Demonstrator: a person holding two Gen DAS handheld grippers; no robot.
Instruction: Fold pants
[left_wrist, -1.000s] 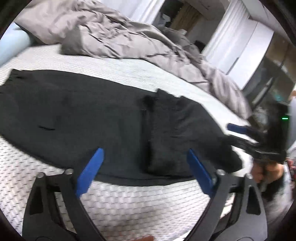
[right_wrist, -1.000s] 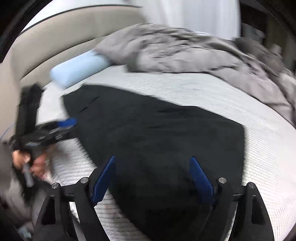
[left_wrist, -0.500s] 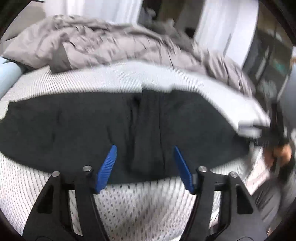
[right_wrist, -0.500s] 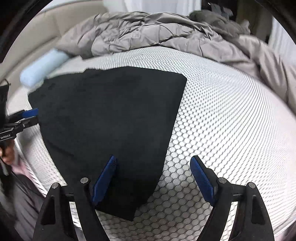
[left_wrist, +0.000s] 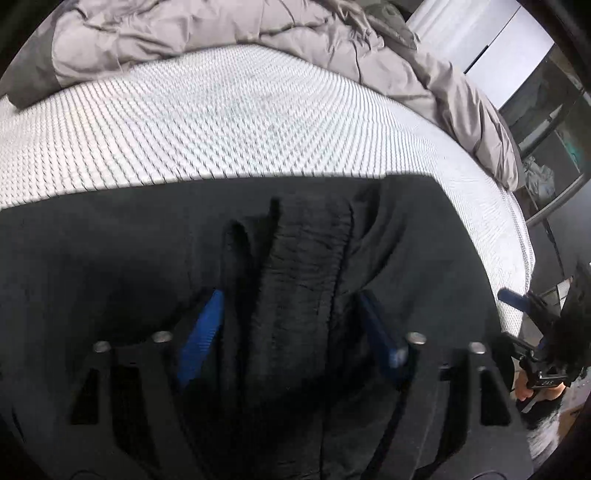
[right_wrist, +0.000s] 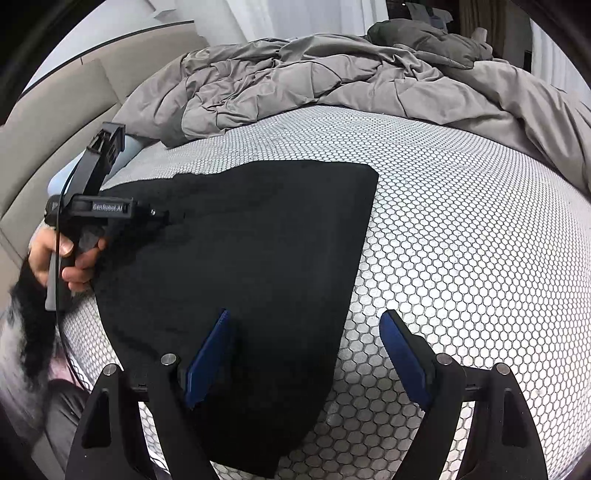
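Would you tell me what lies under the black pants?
The pants lie flat on the white honeycomb mattress, which shows on every side of them. Anything between cloth and mattress is covered, so I cannot tell.

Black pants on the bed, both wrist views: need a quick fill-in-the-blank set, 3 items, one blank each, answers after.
1. The black fabric pants lie on a white mattress cover with a ____ pattern.
2. The left gripper hangs over the pants with its jaws ____.
3. Of the right gripper, one blue pad is over the pants and the other blue pad is over the ____.
4. The rumpled duvet at the far side of the bed is ____ in colour.

Answers: honeycomb; open; mattress cover; grey
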